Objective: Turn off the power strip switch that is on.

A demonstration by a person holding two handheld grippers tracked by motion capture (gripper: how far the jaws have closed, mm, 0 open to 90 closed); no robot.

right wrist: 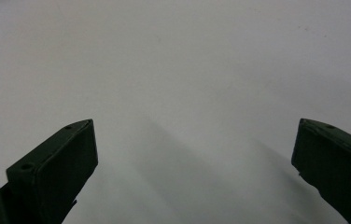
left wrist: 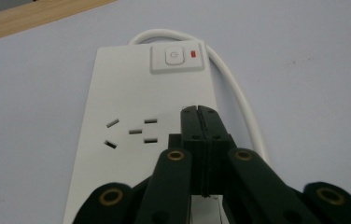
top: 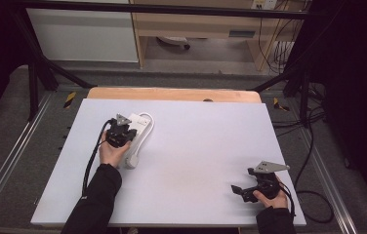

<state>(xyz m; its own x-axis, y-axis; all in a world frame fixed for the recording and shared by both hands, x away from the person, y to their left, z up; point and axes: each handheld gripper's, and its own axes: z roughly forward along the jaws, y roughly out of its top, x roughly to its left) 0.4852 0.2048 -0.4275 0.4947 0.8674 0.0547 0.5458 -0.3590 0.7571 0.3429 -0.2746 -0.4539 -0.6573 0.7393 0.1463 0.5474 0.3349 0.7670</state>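
A white power strip [left wrist: 131, 93] lies flat on the white table board [top: 196, 146]. It has a square switch [left wrist: 175, 57] with a red light [left wrist: 193, 53] at its far end and a group of sockets [left wrist: 131, 133] nearer me. My left gripper [left wrist: 199, 111] is shut with nothing between its jaws, and its tips hover just over the strip's right edge, below the switch. In the high view the left gripper [top: 120, 130] sits over the strip [top: 140, 123]. My right gripper [top: 243, 181] stands wide open near the front right, and in its own view the right gripper [right wrist: 195, 123] faces bare board.
The strip's white cable [left wrist: 241, 100] loops round its far end and runs back along its right side to a white plug [top: 132, 162] by the left hand. A wooden table edge [top: 172, 93] shows beyond the board. Black frame legs [top: 35, 78] flank the table.
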